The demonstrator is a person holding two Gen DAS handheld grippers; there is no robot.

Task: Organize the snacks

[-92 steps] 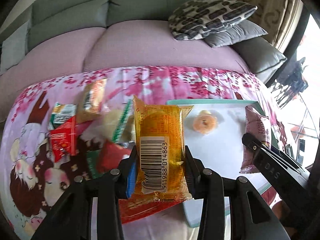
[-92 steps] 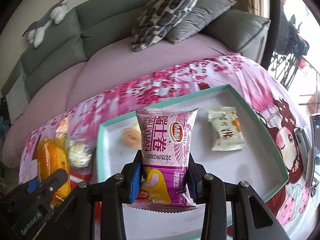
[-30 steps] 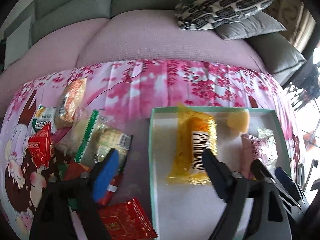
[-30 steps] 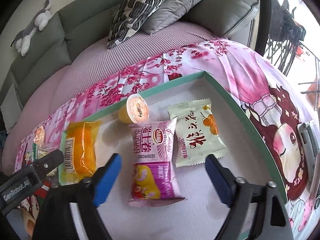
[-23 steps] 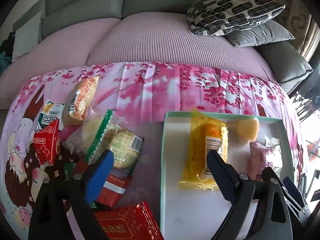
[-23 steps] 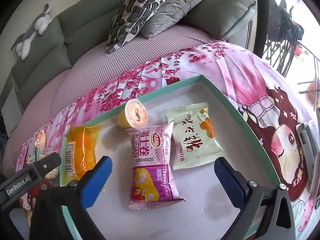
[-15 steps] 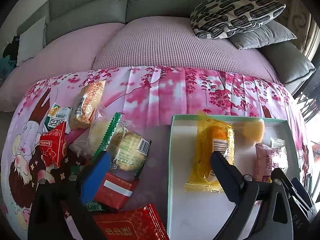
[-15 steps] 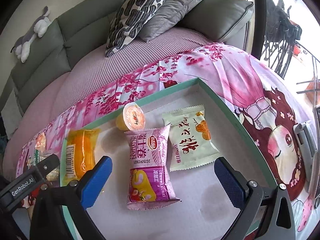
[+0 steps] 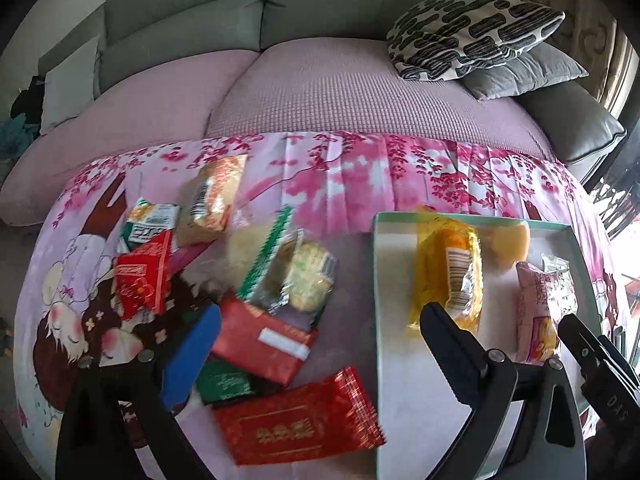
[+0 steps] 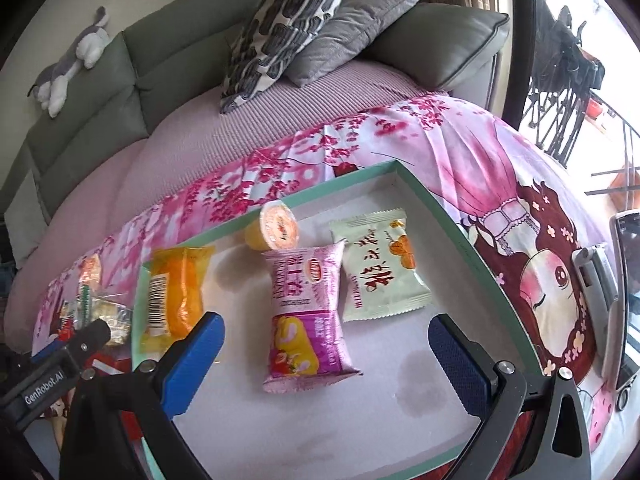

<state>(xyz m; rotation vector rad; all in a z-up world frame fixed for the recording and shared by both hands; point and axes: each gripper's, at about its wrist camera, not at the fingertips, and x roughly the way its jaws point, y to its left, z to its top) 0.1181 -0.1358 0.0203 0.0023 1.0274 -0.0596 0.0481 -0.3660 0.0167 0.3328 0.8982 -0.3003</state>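
Note:
A teal-rimmed tray lies on the pink floral cloth. In it lie an orange packet, a pink packet, a cream packet and a jelly cup. My left gripper is open and empty, above the tray's left edge and the loose snacks. My right gripper is open and empty above the tray, near the pink packet. Loose snacks lie left of the tray: red packets, a green-striped packet, and a biscuit pack.
A sofa with pink cover and two cushions stands behind the table. A phone on a stand sits at the right table edge. A plush toy lies on the sofa back.
Both grippers let go of their packets, which now lie in the tray, and opened wide. My left gripper has drifted left over the loose snacks; the right has pulled back slightly.

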